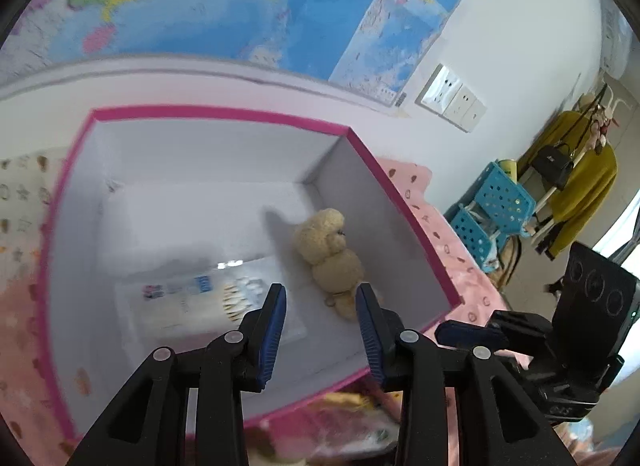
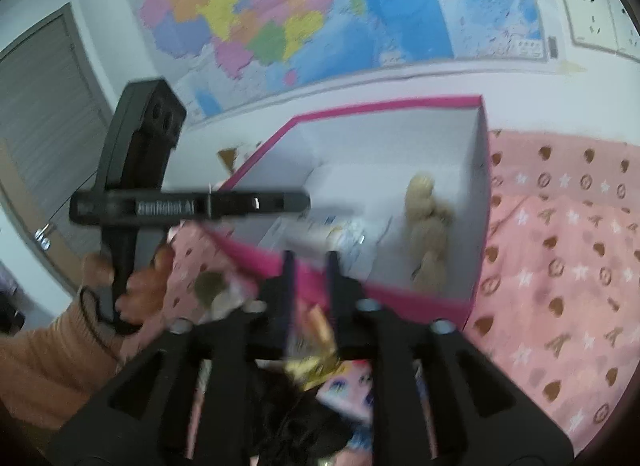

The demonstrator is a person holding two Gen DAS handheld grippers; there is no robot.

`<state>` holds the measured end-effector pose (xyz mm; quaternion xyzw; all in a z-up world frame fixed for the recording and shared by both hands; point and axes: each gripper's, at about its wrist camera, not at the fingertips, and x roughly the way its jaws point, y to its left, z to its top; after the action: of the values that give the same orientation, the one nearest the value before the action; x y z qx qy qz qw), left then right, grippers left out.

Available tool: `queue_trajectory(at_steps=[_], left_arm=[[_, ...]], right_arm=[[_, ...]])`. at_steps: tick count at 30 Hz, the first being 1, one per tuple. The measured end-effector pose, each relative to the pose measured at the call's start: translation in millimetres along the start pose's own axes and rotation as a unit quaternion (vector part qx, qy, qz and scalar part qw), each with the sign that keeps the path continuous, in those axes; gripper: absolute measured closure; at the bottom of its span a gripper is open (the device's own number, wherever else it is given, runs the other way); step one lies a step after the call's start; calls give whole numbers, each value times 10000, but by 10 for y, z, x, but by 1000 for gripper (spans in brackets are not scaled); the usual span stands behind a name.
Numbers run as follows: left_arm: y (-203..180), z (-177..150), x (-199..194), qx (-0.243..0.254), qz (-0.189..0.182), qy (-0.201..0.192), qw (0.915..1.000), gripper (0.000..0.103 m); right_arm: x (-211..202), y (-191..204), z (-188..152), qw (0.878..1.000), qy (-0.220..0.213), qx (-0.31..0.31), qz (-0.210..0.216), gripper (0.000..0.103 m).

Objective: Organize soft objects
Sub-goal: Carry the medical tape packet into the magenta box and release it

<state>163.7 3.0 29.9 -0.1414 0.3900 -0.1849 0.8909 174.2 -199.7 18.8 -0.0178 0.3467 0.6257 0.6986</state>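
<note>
A pink-rimmed white box (image 1: pixel 208 115) stands on the pink bedspread. Inside it lie a beige plush bear (image 1: pixel 328 254) and a clear plastic packet of white soft goods (image 1: pixel 192 306). My left gripper (image 1: pixel 320 298) is open and empty, just above the box's near side, with the bear's feet between its fingertips' line. The box (image 2: pixel 384 105) and the bear (image 2: pixel 426 221) also show in the right wrist view. My right gripper (image 2: pixel 310 262) hovers at the box's near rim, jaws narrowly apart, with a blurred yellow and orange soft item (image 2: pixel 316 342) between the fingers near their base.
A pink star-patterned bedspread (image 2: pixel 560 250) lies around the box. A pile of colourful packets and a dark cloth (image 2: pixel 320 418) lies in front of the box. A wall map (image 2: pixel 320 9), wall sockets (image 1: pixel 452 97) and blue perforated stools (image 1: pixel 492 205) stand behind and beside the bed.
</note>
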Motion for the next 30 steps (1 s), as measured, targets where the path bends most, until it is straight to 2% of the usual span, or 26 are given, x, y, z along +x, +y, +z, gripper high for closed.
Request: queue_trajectory(at_steps=[1, 2, 4, 8, 9, 10, 12, 17, 24, 30], left_arm=[[11, -28, -57, 14, 22, -66, 10000, 64], [18, -73, -136, 44, 64, -156, 9998, 62], [15, -129, -241, 140, 86, -259, 9995, 57], [-3, -201, -325, 209, 178, -292, 9992, 56], [-12, -201, -325, 221, 208, -301, 9991, 56], [-29, -228, -339, 285, 228, -309, 9989, 56], [-43, -273, -353, 334, 245, -306, 9987, 55], [-65, -382, -386, 529, 280, -294, 9978, 51], [-166, -448, -377, 776, -66, -201, 9968, 49], [-200, -527, -325, 763, -454, -23, 9961, 47]], right_arm=[[-19, 27, -57, 10000, 3, -57, 51, 50], [-24, 64, -115, 9998, 38, -136, 119, 46], [28, 189, -234, 9987, 233, -428, 140, 45], [234, 314, -343, 9953, 534, -812, -36, 45], [315, 326, -345, 9940, 608, -892, -164, 51], [363, 325, -341, 9934, 635, -929, -220, 69], [443, 293, -332, 9931, 699, -914, -228, 90], [274, 184, -209, 9970, 363, -690, -18, 95], [-102, 90, -28, 9988, -166, -359, 277, 99], [-222, 32, 137, 9975, -473, -84, 526, 100]])
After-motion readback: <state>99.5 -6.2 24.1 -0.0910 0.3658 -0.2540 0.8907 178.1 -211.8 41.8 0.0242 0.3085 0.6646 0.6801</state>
